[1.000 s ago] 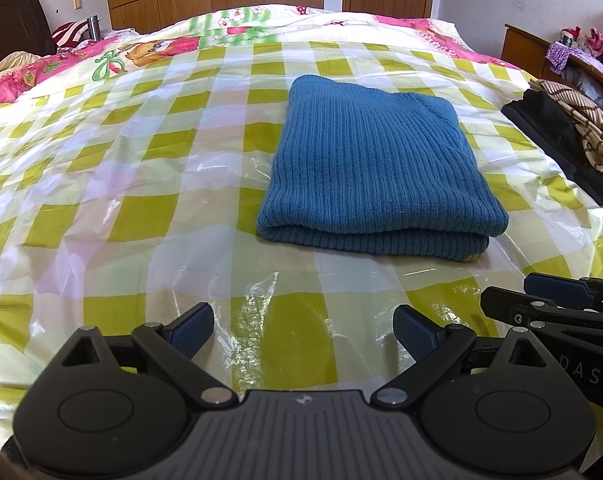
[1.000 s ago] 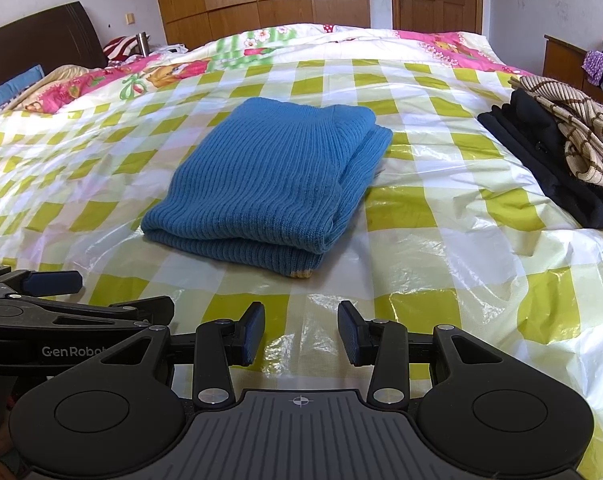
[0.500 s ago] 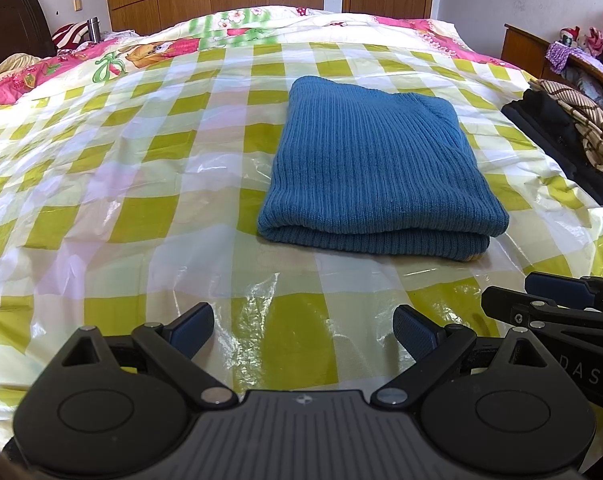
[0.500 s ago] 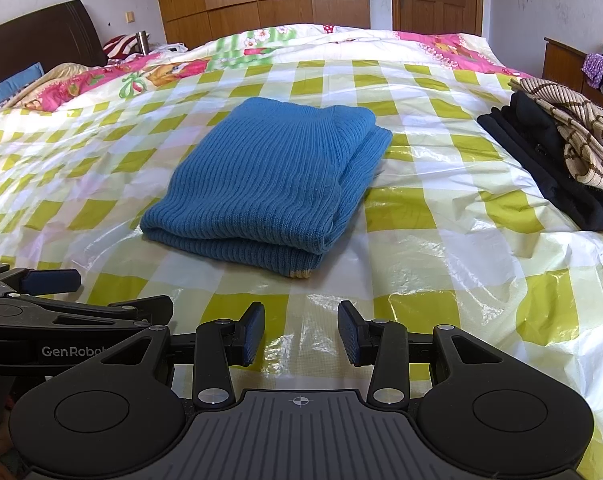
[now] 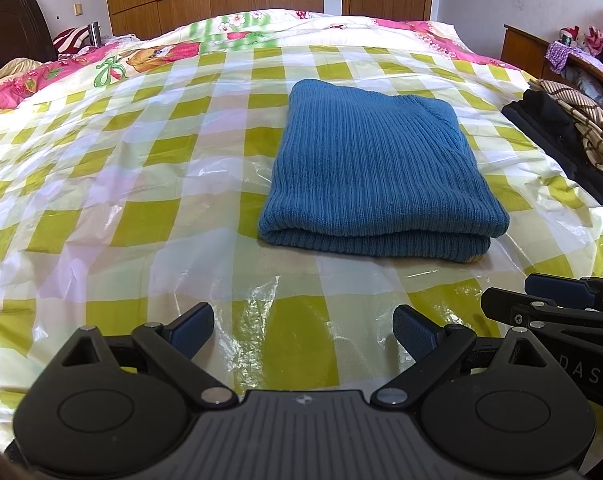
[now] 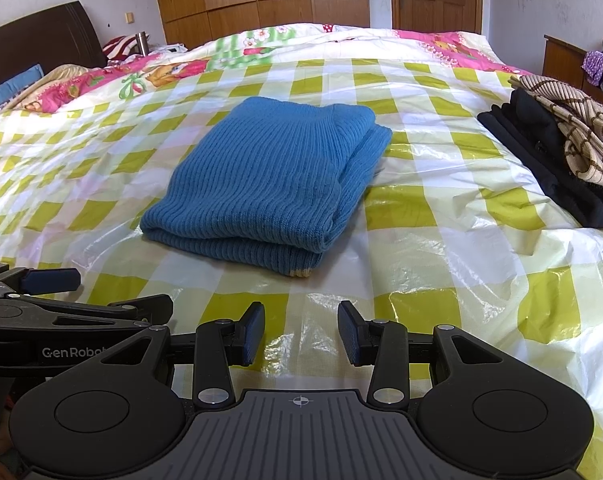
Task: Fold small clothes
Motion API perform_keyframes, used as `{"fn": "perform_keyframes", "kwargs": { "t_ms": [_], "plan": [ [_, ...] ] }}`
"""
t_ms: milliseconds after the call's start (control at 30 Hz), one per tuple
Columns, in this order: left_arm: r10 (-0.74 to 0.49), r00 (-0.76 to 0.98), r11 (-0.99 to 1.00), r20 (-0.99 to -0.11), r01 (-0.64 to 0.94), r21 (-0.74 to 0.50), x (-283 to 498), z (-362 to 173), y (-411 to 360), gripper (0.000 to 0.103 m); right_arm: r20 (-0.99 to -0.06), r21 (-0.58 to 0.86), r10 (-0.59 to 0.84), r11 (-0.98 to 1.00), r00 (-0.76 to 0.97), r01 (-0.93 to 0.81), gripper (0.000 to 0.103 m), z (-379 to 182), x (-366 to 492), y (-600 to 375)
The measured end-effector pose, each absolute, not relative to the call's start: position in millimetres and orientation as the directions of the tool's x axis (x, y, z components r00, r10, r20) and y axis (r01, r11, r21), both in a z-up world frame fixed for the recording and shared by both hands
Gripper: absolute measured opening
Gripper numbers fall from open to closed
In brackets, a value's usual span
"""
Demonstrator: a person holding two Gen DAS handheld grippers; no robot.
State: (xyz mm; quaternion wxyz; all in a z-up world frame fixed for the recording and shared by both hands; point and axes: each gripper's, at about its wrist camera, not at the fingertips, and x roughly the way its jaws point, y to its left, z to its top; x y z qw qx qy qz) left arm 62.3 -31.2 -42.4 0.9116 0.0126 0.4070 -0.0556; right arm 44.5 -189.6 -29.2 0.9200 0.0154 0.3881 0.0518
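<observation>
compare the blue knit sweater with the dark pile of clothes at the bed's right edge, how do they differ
The blue knit sweater is one plain ribbed garment; the dark pile stacks black clothing under a tan checked piece. The sweater is folded into a tidy rectangle; the pile's top layer lies rumpled. The sweater sits mid-bed, the pile at the edge. Both rest on the yellow checked plastic sheet, untouched by either claw.

Dark clothes pile (image 6: 549,160) cut off by right edge; underlayers of folded sweater (image 5: 373,168) hidden.
</observation>
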Motion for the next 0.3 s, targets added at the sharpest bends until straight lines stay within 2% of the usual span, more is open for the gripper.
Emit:
{"fn": "perform_keyframes", "kwargs": {
  "t_ms": [300],
  "plan": [
    [-0.083,0.676,0.993,-0.732,0.114,-0.007,60.6,-40.9,-32.6,0.103,-0.71,0.069,0.107,0.994,0.696,-0.083,0.04,-28.5,44.6,-189.6]
  ]
}}
